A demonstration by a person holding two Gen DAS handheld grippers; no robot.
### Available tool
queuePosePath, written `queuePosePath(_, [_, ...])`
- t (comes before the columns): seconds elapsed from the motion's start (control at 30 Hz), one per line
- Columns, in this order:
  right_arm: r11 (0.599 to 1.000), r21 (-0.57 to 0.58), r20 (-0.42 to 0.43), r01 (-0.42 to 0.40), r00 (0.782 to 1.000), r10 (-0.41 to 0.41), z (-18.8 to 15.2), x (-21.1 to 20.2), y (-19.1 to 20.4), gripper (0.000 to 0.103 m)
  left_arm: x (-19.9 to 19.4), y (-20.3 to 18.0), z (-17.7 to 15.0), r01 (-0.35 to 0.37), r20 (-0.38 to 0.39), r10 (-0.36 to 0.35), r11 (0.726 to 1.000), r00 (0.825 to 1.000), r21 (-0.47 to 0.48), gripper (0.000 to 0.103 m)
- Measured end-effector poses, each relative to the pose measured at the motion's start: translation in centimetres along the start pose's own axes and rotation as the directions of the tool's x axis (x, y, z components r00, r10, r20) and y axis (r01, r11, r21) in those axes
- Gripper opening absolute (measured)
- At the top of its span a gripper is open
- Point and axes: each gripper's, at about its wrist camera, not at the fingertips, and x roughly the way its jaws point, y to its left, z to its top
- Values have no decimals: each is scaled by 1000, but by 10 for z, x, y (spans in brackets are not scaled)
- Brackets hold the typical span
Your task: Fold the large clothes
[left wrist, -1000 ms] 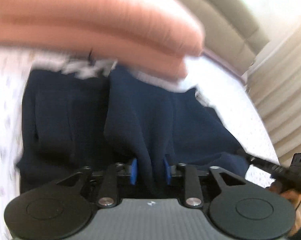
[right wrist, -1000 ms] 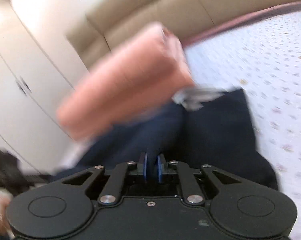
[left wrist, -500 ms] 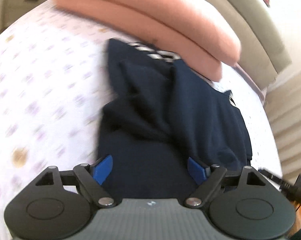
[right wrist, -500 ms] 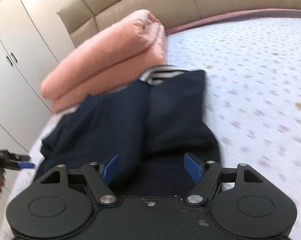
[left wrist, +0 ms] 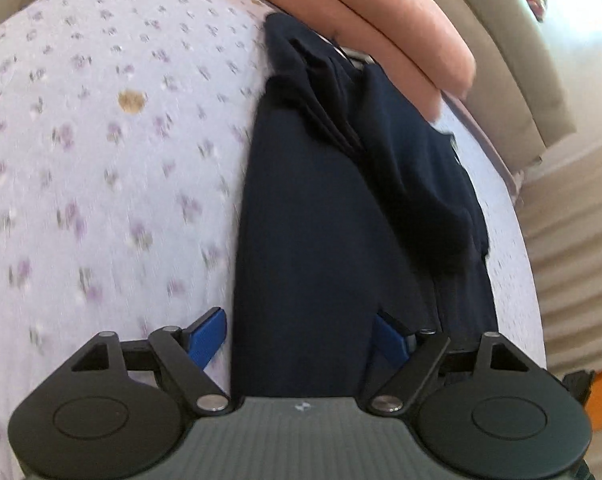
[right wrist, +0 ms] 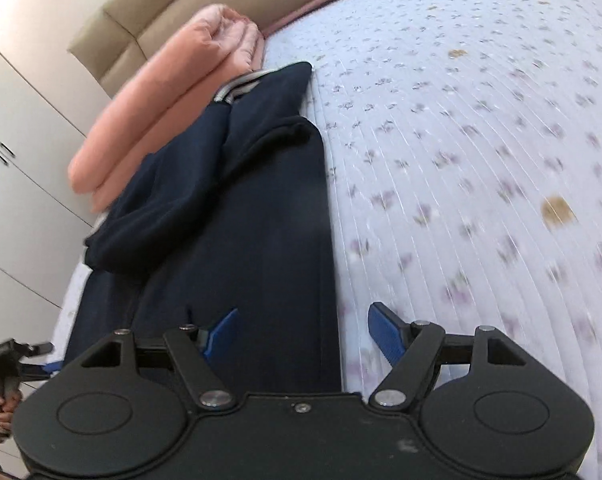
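Note:
A dark navy garment (left wrist: 325,208) lies lengthwise on the bed, its sides folded in over the middle, a striped collar (left wrist: 355,56) at the far end. In the right wrist view the garment (right wrist: 237,208) runs from the gripper to the collar (right wrist: 237,88). My left gripper (left wrist: 299,338) is open and empty above the garment's near end. My right gripper (right wrist: 301,336) is open and empty above the near end, straddling the garment's right edge.
A folded pink blanket (left wrist: 365,20) lies beyond the collar, also in the right wrist view (right wrist: 161,108). The floral bedsheet (left wrist: 101,160) spreads to the side (right wrist: 481,160). A beige headboard (right wrist: 173,0), white wardrobe doors (right wrist: 17,140) and the other gripper (right wrist: 5,356) show.
Both grippers have opened and let go of the navy fabric, then pulled back towards the garment's near end. The folded sides now lie on the garment.

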Motion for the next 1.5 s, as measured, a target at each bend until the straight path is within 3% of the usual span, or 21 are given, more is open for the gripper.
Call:
queuePosePath(0.2, [998,33,-75,-59,995,62,-24,-24,-3,87,-12,0,-35,48,-54,-48,999,997,-1,79])
queuePosePath(0.5, [976,138,-177,-168,965,191,-74,-56,-9,87,-22,5,-76,100,-134,-101,995,986,-16,79])
queuePosePath(0.57, [970,151,-181,-189,960,216,-81,-57,-10,80,-22,7,-82,132,-167,-134,991,977,-23,79])
queuePosePath(0.63, [965,170,-192,-199,954,230,-85,-53,-10,64,-21,7,-91,157,-203,-159,987,966,-25,79])
queuePosePath(0.7, [958,182,-201,-222,945,257,-88,-42,-7,56,-21,7,-98,173,-220,-173,985,960,-18,79])
queuePosePath(0.83, [959,181,-200,-219,946,254,-89,-33,2,29,-20,11,-109,201,-233,-208,978,950,-53,77])
queuePosePath(0.87, [957,183,-208,-224,943,261,-89,-34,4,25,-20,12,-111,204,-237,-210,978,948,-51,73])
queuePosePath(0.9, [960,176,-207,-219,945,254,-90,-37,7,14,-20,11,-112,198,-237,-203,979,950,-43,68])
queuePosePath(0.93, [967,168,-190,-189,957,220,-89,-43,9,13,-22,11,-114,174,-233,-174,985,957,-22,48])
queuePosePath(0.97, [969,175,-163,-175,965,204,-90,-49,9,13,-22,10,-116,139,-234,-135,990,963,-1,21])
queuePosePath(1.0, [963,197,-124,-184,970,211,-89,-56,9,12,-22,10,-117,97,-228,-92,995,969,10,13])
queuePosePath(1.07, [954,211,-51,-214,972,230,-84,-68,16,12,-25,15,-117,105,-187,-109,994,976,-33,13])
queuePosePath(1.2, [945,162,33,-282,959,281,-66,-81,39,12,-46,0,-109,112,-64,-111,993,992,18,12])
queuePosePath(1.33, [943,106,80,-316,948,309,-48,-91,52,12,-70,-11,-99,140,30,-141,990,990,25,12])
queuePosePath(1.5, [930,76,143,-359,927,346,-22,-91,63,12,-87,-12,-78,189,146,-179,980,973,-55,12])
